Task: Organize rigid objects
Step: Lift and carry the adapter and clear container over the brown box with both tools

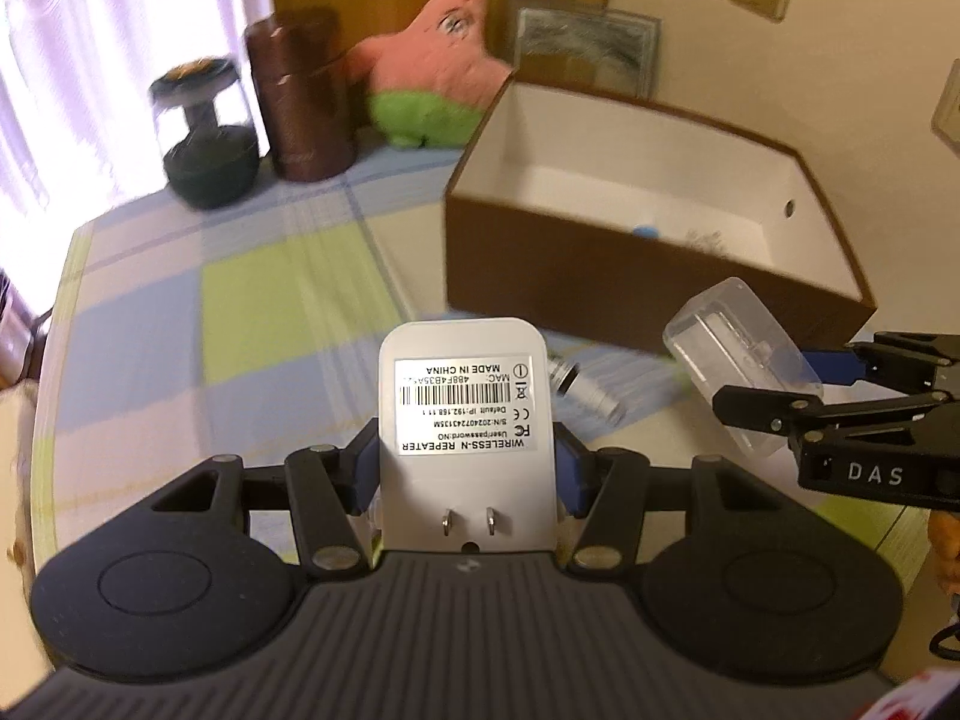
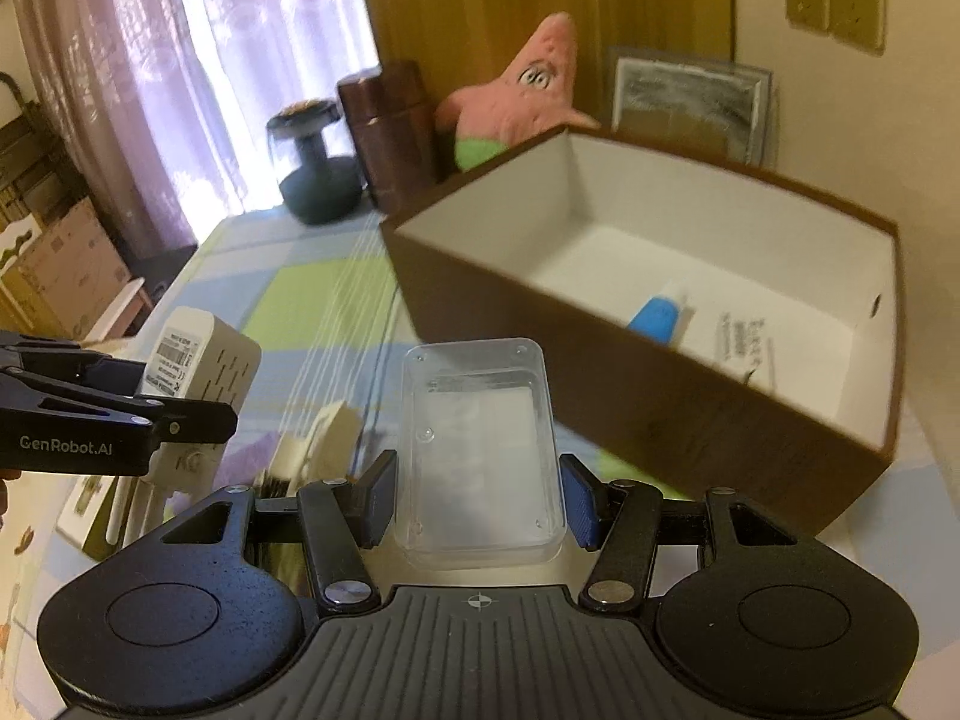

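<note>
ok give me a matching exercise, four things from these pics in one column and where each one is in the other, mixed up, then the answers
Things:
1. wireless repeater
2. clear plastic case
3. blue object
4. pink plush star

Places:
A. inside the brown box
B. between the pads of the right claw
C. behind the box, near the brown cylinder
D. between the pads of the left claw

Pairs: 1-D, 2-B, 3-A, 4-C
</note>
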`<action>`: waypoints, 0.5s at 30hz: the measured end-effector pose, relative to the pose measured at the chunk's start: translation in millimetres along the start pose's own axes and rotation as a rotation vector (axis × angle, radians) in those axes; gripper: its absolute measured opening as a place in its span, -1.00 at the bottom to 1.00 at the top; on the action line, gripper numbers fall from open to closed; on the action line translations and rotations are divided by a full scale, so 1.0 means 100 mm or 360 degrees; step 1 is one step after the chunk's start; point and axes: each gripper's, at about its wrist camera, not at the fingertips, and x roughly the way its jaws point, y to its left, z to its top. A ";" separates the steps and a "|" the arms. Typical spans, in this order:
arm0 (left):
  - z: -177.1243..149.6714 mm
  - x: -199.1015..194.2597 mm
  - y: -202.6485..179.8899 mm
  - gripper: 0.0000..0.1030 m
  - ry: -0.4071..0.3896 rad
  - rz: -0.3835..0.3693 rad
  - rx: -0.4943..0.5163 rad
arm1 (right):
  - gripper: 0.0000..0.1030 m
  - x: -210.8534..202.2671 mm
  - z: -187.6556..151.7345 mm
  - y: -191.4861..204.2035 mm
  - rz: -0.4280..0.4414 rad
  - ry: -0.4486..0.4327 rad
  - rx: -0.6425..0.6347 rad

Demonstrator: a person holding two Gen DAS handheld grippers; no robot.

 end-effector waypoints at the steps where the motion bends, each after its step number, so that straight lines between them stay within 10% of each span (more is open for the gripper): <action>1: 0.06 0.00 -0.03 0.01 -0.0014 -0.0012 0.0014 | 0.02 -0.01 0.03 -0.03 -0.0008 -0.0011 0.0007; 15: 1.14 0.26 -0.60 0.01 -0.0178 -0.0149 0.0272 | 0.02 -0.10 0.62 -0.57 -0.0192 -0.0162 0.0085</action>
